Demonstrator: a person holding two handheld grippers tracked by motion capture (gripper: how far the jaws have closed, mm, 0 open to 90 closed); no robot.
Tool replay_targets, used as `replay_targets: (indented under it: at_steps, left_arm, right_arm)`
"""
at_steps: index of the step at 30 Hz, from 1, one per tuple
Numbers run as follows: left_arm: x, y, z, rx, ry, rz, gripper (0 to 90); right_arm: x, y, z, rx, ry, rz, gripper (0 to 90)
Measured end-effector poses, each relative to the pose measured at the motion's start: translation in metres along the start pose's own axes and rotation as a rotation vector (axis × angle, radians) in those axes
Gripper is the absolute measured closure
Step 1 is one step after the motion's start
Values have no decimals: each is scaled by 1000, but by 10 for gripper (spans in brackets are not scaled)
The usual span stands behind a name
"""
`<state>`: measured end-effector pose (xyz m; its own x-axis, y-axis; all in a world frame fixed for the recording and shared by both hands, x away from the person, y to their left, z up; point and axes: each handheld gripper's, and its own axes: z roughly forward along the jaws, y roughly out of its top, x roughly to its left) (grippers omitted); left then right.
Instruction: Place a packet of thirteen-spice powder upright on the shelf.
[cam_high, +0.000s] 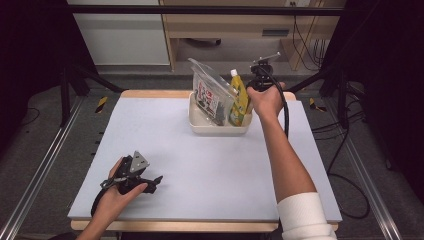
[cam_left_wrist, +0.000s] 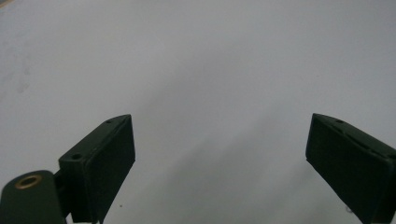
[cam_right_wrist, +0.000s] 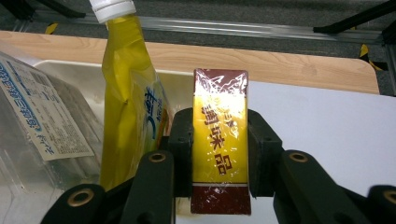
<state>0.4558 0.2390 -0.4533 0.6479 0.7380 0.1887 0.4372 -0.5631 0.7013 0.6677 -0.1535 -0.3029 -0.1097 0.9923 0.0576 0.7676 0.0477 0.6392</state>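
**Seasoning box clamped at the tray's right end**

One box (cam_right_wrist: 220, 140) sits between the jaws of my right gripper (cam_right_wrist: 219, 156), yellow with dark red bands top and bottom, wrapped in shiny film. In the right gripper view its long axis runs straight away from the camera, the printed characters reading down its length, its far end toward the wooden table edge (cam_right_wrist: 280, 60). Both black jaws press flat against its long sides, so the gripper is clenched on it.

Just beside it stands one yellow pouch (cam_right_wrist: 126, 107) with a white cap, upright and leaning slightly; whether box and pouch touch I cannot tell. Beyond the pouch is one clear bag (cam_right_wrist: 42, 135) with a blue-and-white label. Pouch and bag stand in one cream tray (cam_high: 200, 125) at the far middle of the grey mat (cam_high: 210, 165); the box is held at the tray's right end.

From the high view my right arm stretches forward, nearly straight, white sleeve pushed up, the hand (cam_high: 267, 100) wrapped around the gripper over the tray's right end.

My left hand (cam_high: 117, 192) rests low at the near left of the mat, well apart from the tray. Its left gripper (cam_left_wrist: 219, 163) has the jaws spread wide, nothing between them but bare mat.
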Motion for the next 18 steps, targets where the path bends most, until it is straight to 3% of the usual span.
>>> replay_targets:
  at_steps: [18]
  left_arm:
    - [-4, 1, 1, 4, -6, 10, 78]
  right_arm:
    - [-2, -7, 15, 39, 0, 11, 680]
